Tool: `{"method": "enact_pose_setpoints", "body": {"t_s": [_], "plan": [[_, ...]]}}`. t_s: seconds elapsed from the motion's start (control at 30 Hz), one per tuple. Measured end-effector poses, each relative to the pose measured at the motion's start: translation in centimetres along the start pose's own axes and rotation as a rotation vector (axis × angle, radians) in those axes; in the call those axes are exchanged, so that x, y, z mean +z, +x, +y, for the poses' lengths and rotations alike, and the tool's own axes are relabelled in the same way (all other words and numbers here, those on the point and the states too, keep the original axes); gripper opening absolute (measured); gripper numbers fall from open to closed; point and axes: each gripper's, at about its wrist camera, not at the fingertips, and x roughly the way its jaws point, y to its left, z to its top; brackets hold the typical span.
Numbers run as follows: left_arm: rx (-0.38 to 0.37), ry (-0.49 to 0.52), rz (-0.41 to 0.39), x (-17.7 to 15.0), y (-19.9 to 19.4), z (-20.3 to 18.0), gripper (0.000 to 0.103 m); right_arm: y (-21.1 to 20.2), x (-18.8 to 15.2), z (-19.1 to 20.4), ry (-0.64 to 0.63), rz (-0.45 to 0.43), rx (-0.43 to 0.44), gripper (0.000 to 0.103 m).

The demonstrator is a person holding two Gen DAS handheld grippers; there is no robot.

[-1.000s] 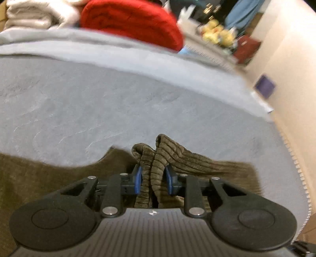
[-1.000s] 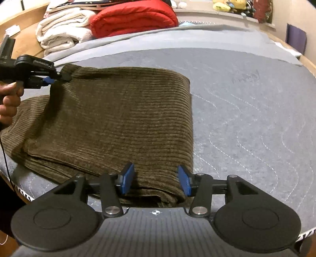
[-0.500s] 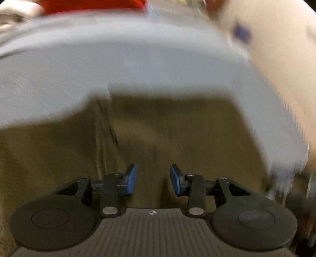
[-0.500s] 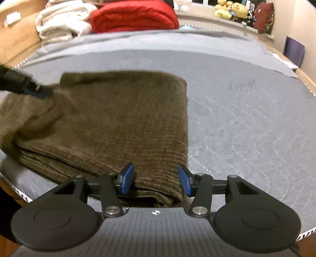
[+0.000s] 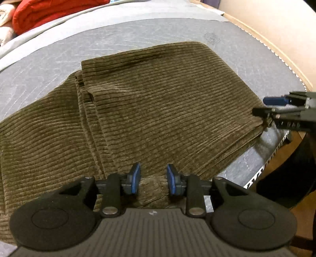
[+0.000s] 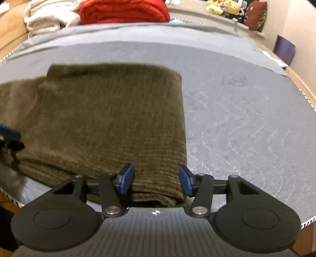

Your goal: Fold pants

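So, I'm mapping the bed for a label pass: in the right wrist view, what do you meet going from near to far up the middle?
Right gripper → folded brown corduroy pants → bare grey quilted bed cover → rolled red blanket.

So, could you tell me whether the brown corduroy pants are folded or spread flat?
Folded: the brown corduroy pants lie in stacked layers, edges showing.
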Motion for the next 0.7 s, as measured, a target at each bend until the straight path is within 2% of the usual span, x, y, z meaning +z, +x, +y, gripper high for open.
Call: {"method": "enact_pose_setpoints", "body": {"t_s": [0.2, 0.4, 0.47, 0.5, 0.57, 0.63, 0.7], "plan": [[0.007, 0.01, -0.003, 0.0, 0.0, -0.1, 0.034, -1.3, 0.4, 0.7, 0.034, -0.081, -0.013, 0.053], [0.007, 0.012, 0.002, -0.1, -0.2, -0.3, 0.034, -1.9, 0.9, 1.9, 0.01, -0.147, 0.059, 0.053], [0.007, 0.01, 0.004, -0.1, -0.1, -0.3, 0.034, -1.5, 0.9, 2.5, -0.001, -0.122, 0.099, 0.054], [0.006, 0.006, 0.004, -0.1, -0.1, -0.2, 0.034, -0.8, 1.0, 2.8, -0.001, -0.076, 0.124, 0.055], [-0.008, -0.021, 0.012, 0.0, -0.4, 0.0, 0.037, 1.1, 0.6, 3.4, 0.006, 0.075, 0.143, 0.055], [-0.03, -0.062, 0.011, 0.1, -1.3, 0.6, 0.043, 0.8, 1.0, 3.8, -0.006, 0.06, 0.12, 0.054], [-0.041, -0.124, -0.009, 0.1, -2.8, 1.6, 0.056, -0.3, 2.3, 4.2, -0.011, 0.026, 0.111, 0.054]]}}
